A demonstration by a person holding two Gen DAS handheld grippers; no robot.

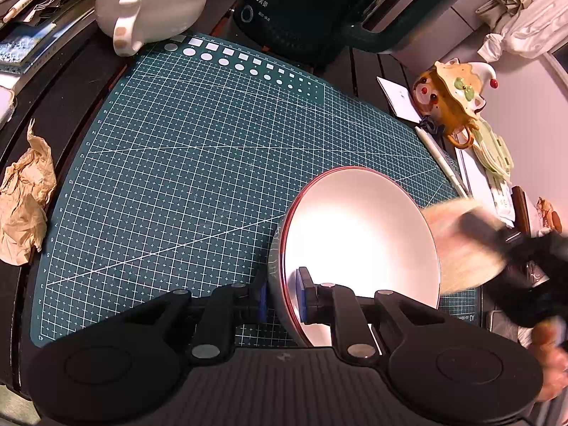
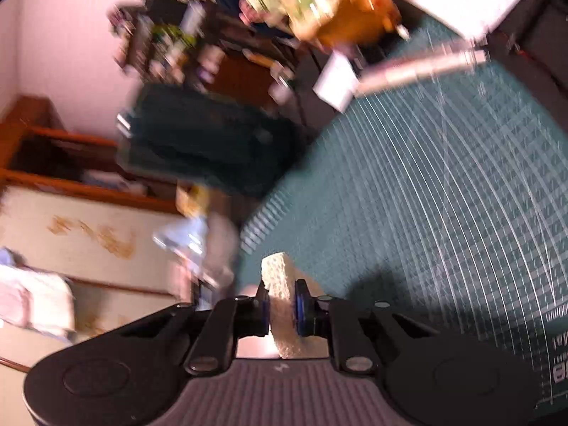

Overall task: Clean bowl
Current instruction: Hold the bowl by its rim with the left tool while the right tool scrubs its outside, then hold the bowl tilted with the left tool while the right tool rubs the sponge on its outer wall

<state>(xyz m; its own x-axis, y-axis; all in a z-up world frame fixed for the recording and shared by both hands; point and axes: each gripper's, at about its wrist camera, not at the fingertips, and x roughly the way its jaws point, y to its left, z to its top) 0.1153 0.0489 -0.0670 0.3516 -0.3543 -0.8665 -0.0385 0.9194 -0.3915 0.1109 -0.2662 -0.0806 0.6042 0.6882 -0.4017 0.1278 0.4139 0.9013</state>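
Tilted above the green gridded cutting mat [image 1: 198, 163], the white red-rimmed ceramic bowl [image 1: 358, 234] is clamped by the left gripper [image 1: 282, 296]; the right gripper [image 2: 282, 307] pinches a pale sponge [image 2: 280, 284], seemingly at the bowl's blurred far rim.

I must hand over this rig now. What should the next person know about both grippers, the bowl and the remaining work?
Left gripper: shut on the rim of the bowl, holding it tilted on edge over the green cutting mat.
Right gripper: shut on the sponge; in the left wrist view the sponge is blurred at the bowl's right edge.
Done: both things are gripped, and the bowl's inside looks white and clean, though glare hides part of it.
Left: finish wiping, then set the bowl and sponge down.
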